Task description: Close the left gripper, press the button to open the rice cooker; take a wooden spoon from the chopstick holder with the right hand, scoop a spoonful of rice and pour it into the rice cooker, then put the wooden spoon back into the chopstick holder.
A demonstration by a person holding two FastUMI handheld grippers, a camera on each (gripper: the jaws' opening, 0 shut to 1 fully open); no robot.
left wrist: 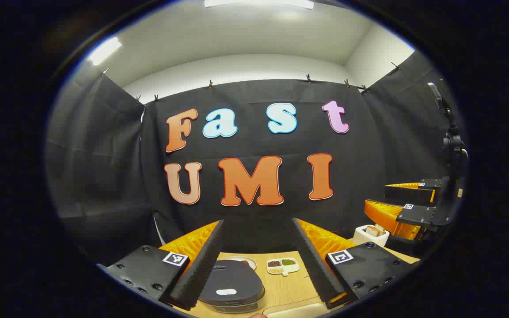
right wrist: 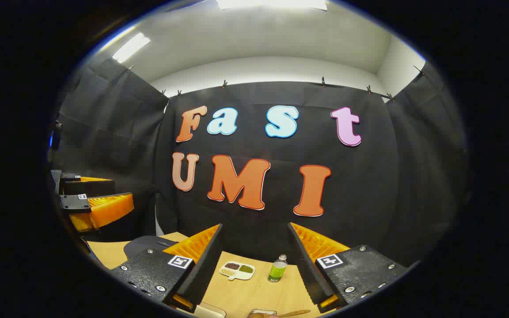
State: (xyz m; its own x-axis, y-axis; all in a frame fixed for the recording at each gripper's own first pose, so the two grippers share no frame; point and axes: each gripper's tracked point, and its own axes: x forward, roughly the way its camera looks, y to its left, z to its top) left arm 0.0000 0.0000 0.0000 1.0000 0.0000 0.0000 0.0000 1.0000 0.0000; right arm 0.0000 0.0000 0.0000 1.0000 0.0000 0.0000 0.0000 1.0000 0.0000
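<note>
overhead, both hand-held grippers agape

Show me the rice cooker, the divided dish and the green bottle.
Rice cooker [left wrist: 231,277], left gripper view, on its closed dark lid.
Divided dish [right wrist: 237,270], right gripper view, on its middle between compartments.
Green bottle [right wrist: 277,270], right gripper view, on its green body.

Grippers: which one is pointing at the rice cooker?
The left gripper: the dark rice cooker shows between its open fingers. The right gripper points at a green bottle and a divided dish instead.
</note>
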